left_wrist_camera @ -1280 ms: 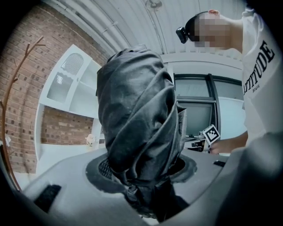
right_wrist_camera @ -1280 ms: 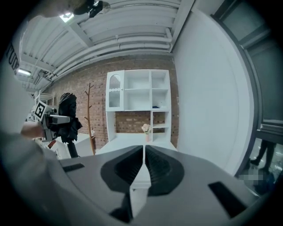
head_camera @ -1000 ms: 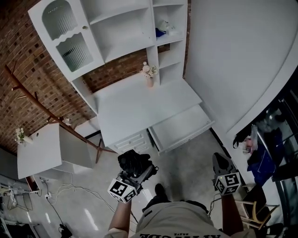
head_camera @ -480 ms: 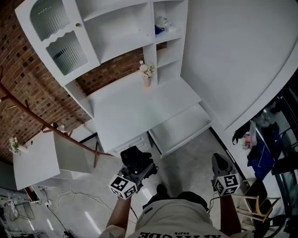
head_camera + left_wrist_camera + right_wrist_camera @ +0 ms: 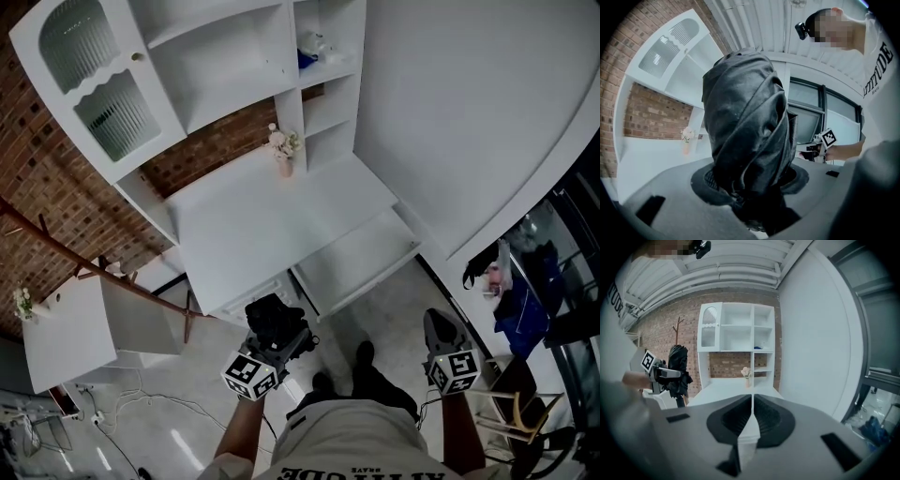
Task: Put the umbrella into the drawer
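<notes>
Left tongs [image 5: 279, 336] are clenched on the umbrella [image 5: 271, 317]. It is black and folded, and its crumpled canopy bulges up out of the jaws. In the left gripper view the tongs [image 5: 751, 190] grip its lower end, and the umbrella [image 5: 745, 117] fills the middle of the picture.

Right tongs [image 5: 439, 326] sit well apart to the right, jaws pressed together on nothing. The right gripper view shows just a hairline seam between them [image 5: 752, 416], with the umbrella [image 5: 677, 364] off to their left.

The drawer [image 5: 364, 255] is pulled open, white and bare inside. It lies ahead of both tongs and between them, under the front edge of the white worktop [image 5: 267, 225]. The umbrella is short of it, over the floor.

At the back of the worktop, beyond the tongs, stands a small vase of flowers [image 5: 282, 150].

Now the writing. The person's white shirt [image 5: 881, 70] carries dark block letters ending in "ITUDE", with smaller print beneath that is too small to read. The marker cube [image 5: 250, 375] on the left tongs shows only black-and-white squares and no words, and so does the one on the right.
</notes>
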